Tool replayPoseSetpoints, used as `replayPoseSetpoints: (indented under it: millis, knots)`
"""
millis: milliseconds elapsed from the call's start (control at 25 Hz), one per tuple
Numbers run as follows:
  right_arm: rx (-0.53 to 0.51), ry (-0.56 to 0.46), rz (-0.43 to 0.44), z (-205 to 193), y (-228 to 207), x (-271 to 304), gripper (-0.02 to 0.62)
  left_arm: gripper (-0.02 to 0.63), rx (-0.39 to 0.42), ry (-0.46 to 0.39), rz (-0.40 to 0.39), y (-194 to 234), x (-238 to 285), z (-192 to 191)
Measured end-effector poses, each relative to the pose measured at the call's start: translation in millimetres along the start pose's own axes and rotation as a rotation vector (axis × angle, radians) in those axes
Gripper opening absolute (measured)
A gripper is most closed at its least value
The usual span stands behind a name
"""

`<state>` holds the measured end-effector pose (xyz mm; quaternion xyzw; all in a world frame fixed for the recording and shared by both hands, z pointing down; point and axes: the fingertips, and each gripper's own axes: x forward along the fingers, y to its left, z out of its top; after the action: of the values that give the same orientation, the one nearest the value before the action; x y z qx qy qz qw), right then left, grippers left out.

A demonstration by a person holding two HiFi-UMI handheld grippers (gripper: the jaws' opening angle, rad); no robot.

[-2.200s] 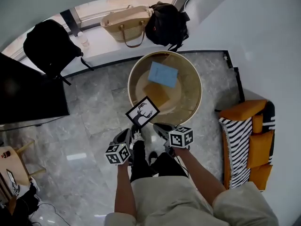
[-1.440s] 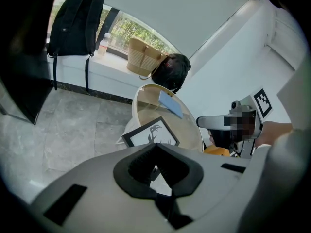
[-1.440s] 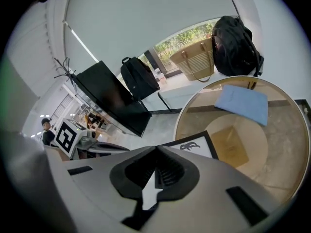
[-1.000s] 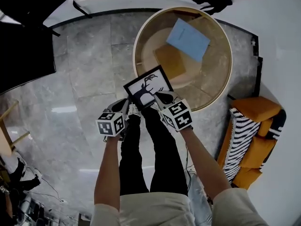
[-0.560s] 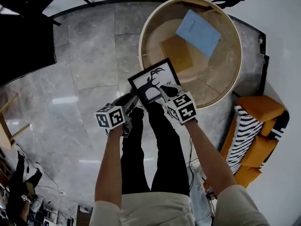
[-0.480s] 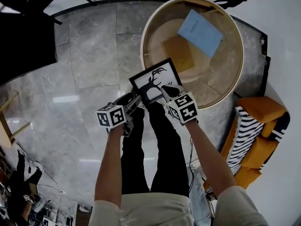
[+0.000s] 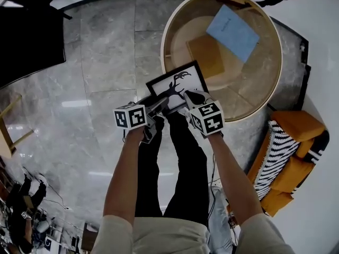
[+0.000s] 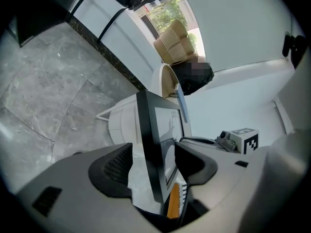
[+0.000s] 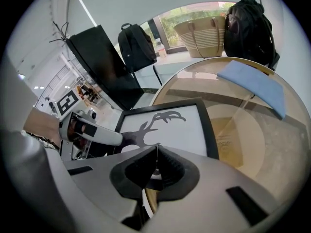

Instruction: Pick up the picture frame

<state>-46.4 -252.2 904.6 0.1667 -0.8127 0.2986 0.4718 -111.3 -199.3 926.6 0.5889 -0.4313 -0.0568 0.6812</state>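
L gripper point(image 8: 153, 165) fingers, closed a sec ago, have just been opening. They now stand wide apart w/ the picture frame point(image 7: 177, 83) edge between them, gaps on both sides, no contact. R gripper point(image 9: 155, 166) fingers are closed on frame's near edge, holding it tilted in air at near-left rim of round counter point(image 7: 254, 83). Blue book point(image 7: 233, 32) lies at counter's far right.

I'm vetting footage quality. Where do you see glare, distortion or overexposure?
Head view: sharp, with light streaks mirrored on the glossy floor. Left gripper view: heavy fisheye bend, window very bright. Right gripper view: same fisheye curve, picture frame crisp.
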Motion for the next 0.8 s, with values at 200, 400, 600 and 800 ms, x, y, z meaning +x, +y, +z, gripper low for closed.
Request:
replayPoseSetpoints:
  millis: [200, 400, 600, 800]
  knots:
    - [0.008, 0.004, 0.009, -1.4, 0.5, 1.9, 0.034, 0.261, -0.052, -0.046, -0.016, -1.7, 6.5, 5.8]
    - [-0.018, 0.007, 0.032, -0.7, 0.6, 2.4, 0.034, 0.261, -0.073, -0.074, -0.023, 2.6, 14.5, 10.0]
    - [-0.008, -0.009, 0.052, 0.0, -2.2, 5.4, 0.034, 0.26, -0.097, -0.095, -0.031, 4.6, 22.1, 10.7]
    - [0.011, -0.014, 0.058, -1.7, -1.8, 4.2, 0.034, 0.233, -0.113, -0.096, -0.039, 0.2, 21.4, 10.1]
